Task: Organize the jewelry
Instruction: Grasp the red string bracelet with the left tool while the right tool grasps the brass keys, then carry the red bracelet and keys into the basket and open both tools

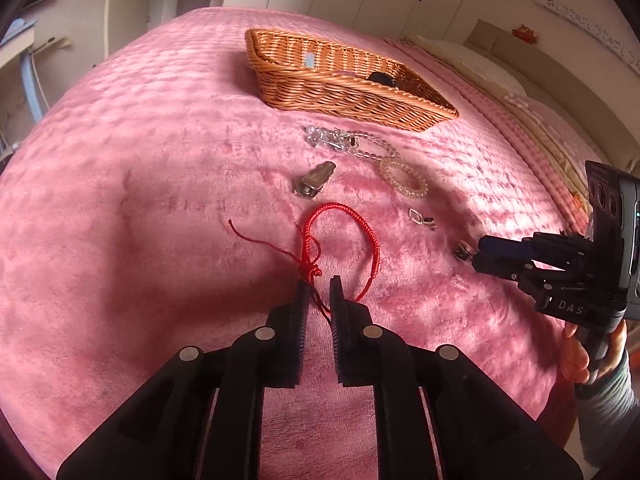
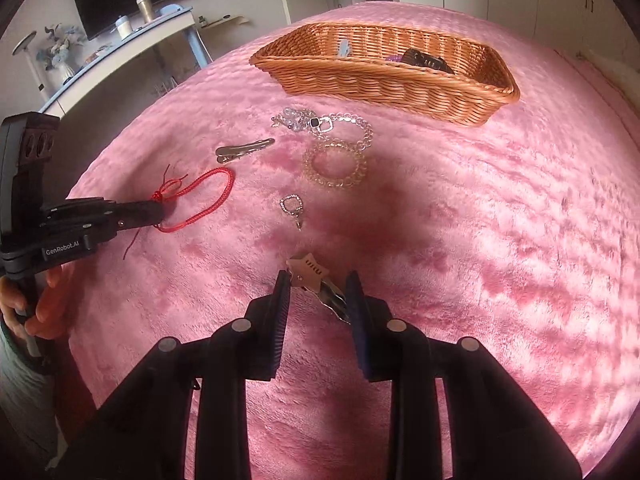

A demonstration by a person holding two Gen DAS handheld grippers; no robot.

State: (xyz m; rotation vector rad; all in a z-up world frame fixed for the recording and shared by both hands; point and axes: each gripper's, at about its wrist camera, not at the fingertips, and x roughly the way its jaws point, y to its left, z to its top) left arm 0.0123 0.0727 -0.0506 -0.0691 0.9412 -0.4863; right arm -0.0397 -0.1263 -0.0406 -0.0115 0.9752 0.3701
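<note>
- Left wrist view: the left gripper [image 1: 320, 282] is sitting at six o'clock with its jaws nearly together, a slim gap showing between the pads. The red cord bracelet [image 1: 362, 236] is lying on the pink blanket [image 1: 140, 200], its knotted tails running down between the pads; I cannot tell whether they are actually pinching the cord.
- The wicker basket [image 1: 340, 100] is resting at twelve o'clock, with a dark item already lying inside it.
- Between basket and gripper, a clear bead strand [image 1: 352, 142], a coiled hair tie [image 1: 404, 180], a metal hair clip [image 1: 314, 182] and a small ring charm [image 1: 422, 218] are waiting, well apart from the basket.
- At three o'clock the right gripper [image 1: 474, 254] is coming in low with something small at its tips.
- Right wrist view: the right gripper [image 2: 318, 284] is standing partly open with its pads clamping on a star-topped clip [image 2: 314, 276].
- The left gripper [image 2: 160, 210] is reaching in at nine o'clock, touching the bracelet's knot.
- Judged step: both tongs are picking up one piece each. The next move probably calls for lifting both pieces clear of the plush blanket and carrying them toward the basket at twelve o'clock, minding that the thin cord may slip.
</note>
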